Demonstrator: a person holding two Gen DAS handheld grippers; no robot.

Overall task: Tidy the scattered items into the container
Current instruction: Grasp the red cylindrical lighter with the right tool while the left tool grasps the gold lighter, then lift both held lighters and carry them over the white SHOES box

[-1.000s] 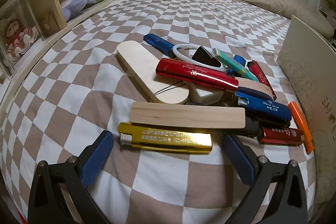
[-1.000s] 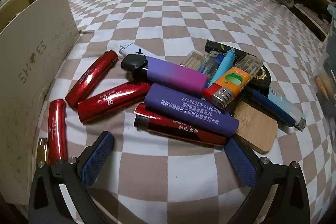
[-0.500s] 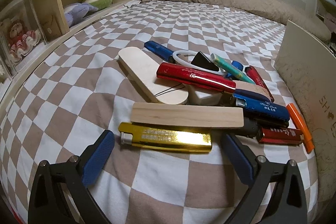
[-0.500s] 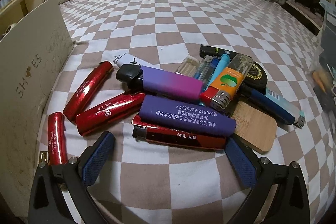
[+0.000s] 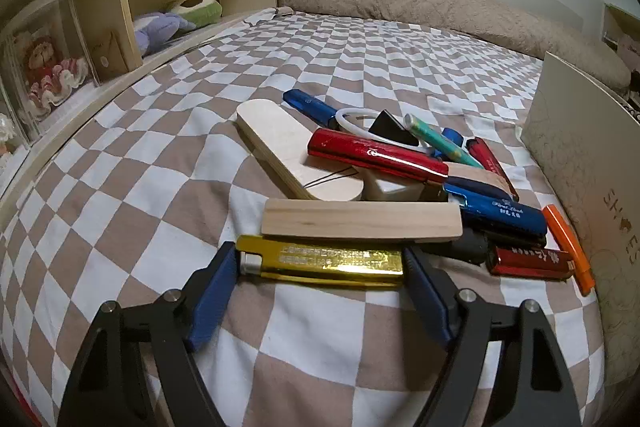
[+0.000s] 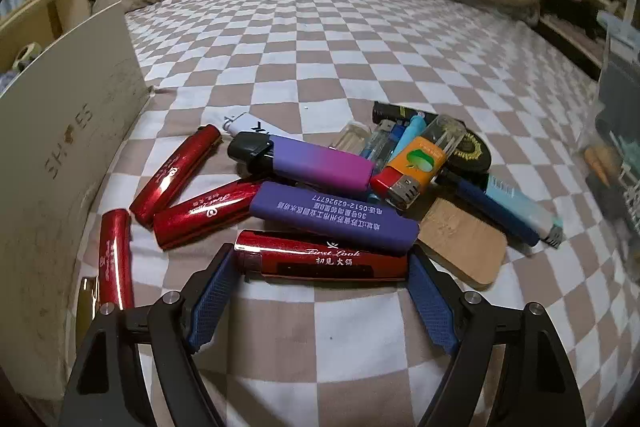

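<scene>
Both tongs are closed on lighters lying on the checkered bedspread (image 5: 120, 187). By the left gripper (image 5: 320, 267) a gold lighter (image 5: 320, 261) is clamped end to end, just in front of a wooden strip (image 5: 360, 223). By the right gripper (image 6: 320, 267) a dark red lighter (image 6: 320, 259) is clamped likewise, beside a purple lighter (image 6: 332, 217). A beige box (image 6: 60, 167) marked SHOES is seen standing near both piles.

Your gold lighter (image 6: 87, 301) (right wrist view) sits half hidden behind the gripper frame; blurred clutter (image 6: 612, 155) stays unreadable.
</scene>
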